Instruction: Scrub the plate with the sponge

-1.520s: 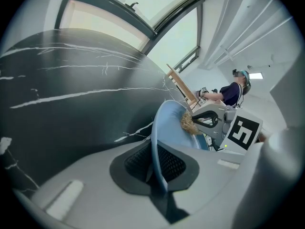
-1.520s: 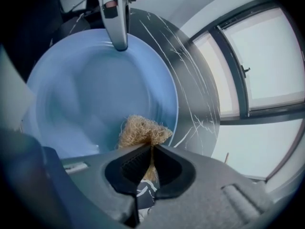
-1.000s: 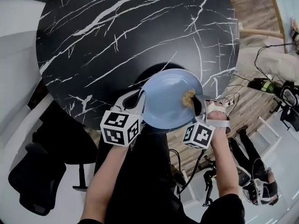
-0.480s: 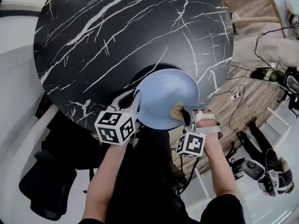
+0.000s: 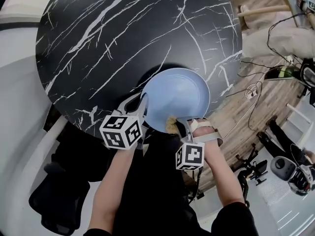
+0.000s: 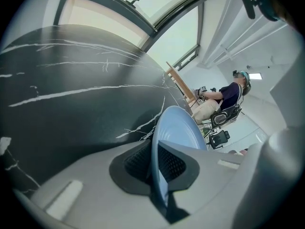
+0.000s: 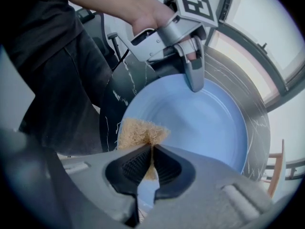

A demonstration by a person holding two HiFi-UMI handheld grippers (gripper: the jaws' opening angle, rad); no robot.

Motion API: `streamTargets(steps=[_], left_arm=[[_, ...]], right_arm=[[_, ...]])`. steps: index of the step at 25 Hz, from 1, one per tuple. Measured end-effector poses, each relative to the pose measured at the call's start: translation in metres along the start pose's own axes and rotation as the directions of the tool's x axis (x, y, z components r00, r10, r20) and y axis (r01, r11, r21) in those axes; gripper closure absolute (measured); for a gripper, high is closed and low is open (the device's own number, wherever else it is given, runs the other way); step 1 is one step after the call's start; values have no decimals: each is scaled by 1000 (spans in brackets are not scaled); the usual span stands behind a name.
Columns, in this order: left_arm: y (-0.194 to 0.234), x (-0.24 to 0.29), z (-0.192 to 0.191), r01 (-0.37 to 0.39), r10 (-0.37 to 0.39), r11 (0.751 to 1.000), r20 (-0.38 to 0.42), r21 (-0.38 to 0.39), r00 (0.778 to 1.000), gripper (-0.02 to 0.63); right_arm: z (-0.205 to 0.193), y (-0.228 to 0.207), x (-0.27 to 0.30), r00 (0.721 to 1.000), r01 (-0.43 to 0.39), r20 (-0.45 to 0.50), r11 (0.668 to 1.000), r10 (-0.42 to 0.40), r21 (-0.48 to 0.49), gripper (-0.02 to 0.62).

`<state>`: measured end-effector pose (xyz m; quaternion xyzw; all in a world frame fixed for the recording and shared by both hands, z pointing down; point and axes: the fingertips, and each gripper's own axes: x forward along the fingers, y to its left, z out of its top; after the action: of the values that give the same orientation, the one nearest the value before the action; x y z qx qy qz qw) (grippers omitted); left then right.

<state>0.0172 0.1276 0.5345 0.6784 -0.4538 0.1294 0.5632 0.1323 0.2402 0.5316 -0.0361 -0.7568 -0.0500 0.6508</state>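
Note:
A light blue plate (image 5: 177,100) is held tilted over the near edge of the black marble table (image 5: 123,38). My left gripper (image 5: 143,105) is shut on the plate's left rim; in the left gripper view the rim (image 6: 159,161) runs edge-on between the pads. My right gripper (image 5: 178,127) is shut on a tan fibrous sponge (image 5: 172,125), which lies against the plate's near rim. In the right gripper view the sponge (image 7: 138,132) spreads out just beyond the jaws onto the plate (image 7: 200,123), and the left gripper (image 7: 194,80) grips the far rim.
The round table's edge curves close to my body. Wooden floor, cables and a dark chair (image 5: 54,200) lie around it. Someone sits at the far right (image 6: 224,95) in the left gripper view.
My right gripper has dragged the sponge from the plate's right side leftward and nearer, along to its near rim. The left gripper and the plate have stayed put.

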Motion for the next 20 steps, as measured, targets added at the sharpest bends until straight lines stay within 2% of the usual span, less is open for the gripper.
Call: streamTargets(steps=[7,15,20], left_arm=[[0,-1,-1,9,-9,1000,1,0,1000,584],[0,-1,-2,18,-18,1000,-4,8,1000,586],[-1,-1,-1,23,-22,999,-12,23,1000,588]], right_arm=[[44,-6,7,995,13,100,1000,-12,-8,575],[74,-28,12,984,50,168,998,-56,41,575],[81,-45,13,979,69,185,991,-91,118,575]])
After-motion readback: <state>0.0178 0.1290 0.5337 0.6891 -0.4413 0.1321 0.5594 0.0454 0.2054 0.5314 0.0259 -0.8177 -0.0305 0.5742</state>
